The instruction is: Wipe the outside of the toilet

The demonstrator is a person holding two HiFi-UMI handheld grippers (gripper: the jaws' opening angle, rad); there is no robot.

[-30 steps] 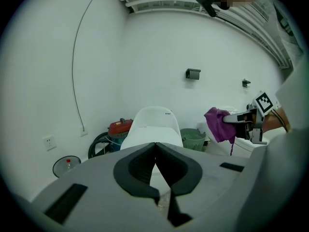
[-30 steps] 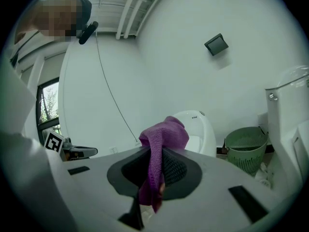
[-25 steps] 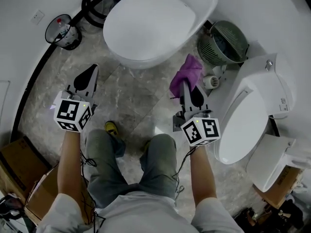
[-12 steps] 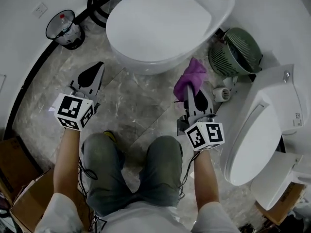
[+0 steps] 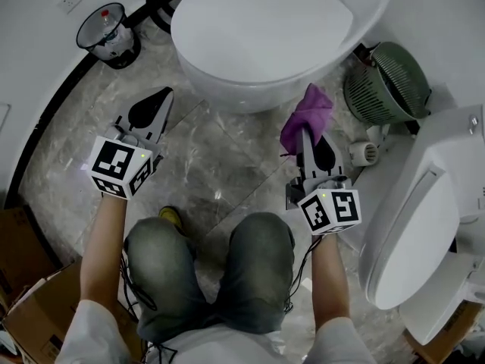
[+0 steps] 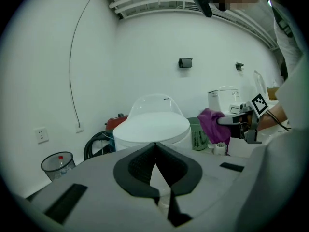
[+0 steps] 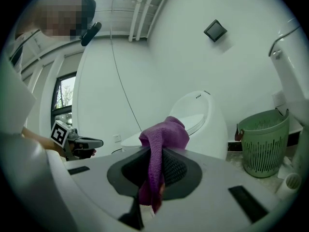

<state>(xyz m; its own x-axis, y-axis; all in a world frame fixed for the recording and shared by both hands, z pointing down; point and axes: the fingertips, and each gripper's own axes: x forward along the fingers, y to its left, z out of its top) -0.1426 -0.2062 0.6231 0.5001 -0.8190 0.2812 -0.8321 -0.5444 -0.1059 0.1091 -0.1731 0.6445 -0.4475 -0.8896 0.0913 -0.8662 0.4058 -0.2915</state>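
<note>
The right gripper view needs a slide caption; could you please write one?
Right gripper, shut on a purple cloth, points toward the white toilet, green basket at right.

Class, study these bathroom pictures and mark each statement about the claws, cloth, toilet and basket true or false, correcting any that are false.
1. The right claw grips a purple cloth. True.
2. The left claw holds a sponge. False: its jaws are together with nothing between them.
3. The toilet has its lid raised. False: the lid is down.
4. A green basket stands on the floor beside the toilet. True.
</note>
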